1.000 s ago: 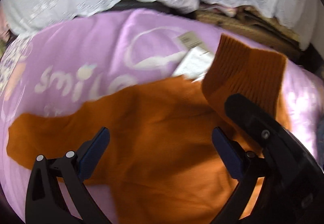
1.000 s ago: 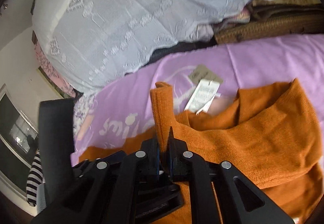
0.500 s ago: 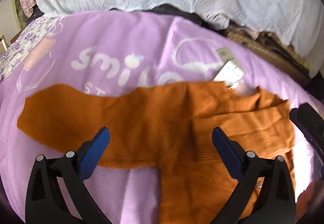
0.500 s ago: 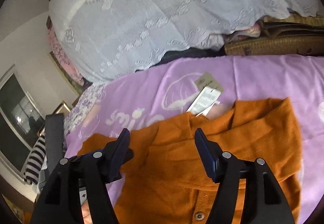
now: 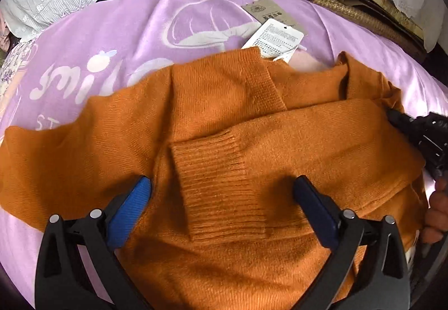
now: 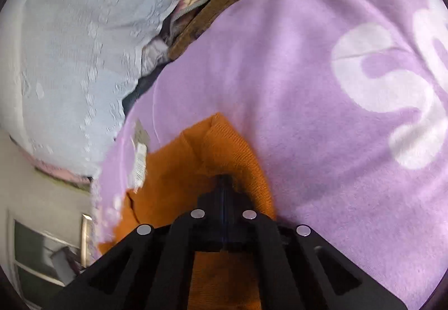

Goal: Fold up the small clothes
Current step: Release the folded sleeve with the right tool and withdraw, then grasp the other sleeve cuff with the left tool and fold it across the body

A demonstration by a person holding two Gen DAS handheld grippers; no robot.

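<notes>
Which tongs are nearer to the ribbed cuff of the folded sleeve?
Left. The left tongs stand open right over the ribbed cuff. The right tongs are shut at the sweater's far edge, away from it.

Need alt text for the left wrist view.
An orange sweater lies on a purple blanket, one sleeve folded across its chest, paper tags at the collar. The open left gripper hovers above the sleeve's ribbed cuff.

Black plastic arms with triangular cut-outs and round silver screw heads carry the left gripper (image 5: pixel 221 192), tipped with bright blue pads (image 5: pixel 127 214), and the right gripper (image 6: pixel 224 184) shows the same black frame, four silver screws and a thin blue seam.
</notes>
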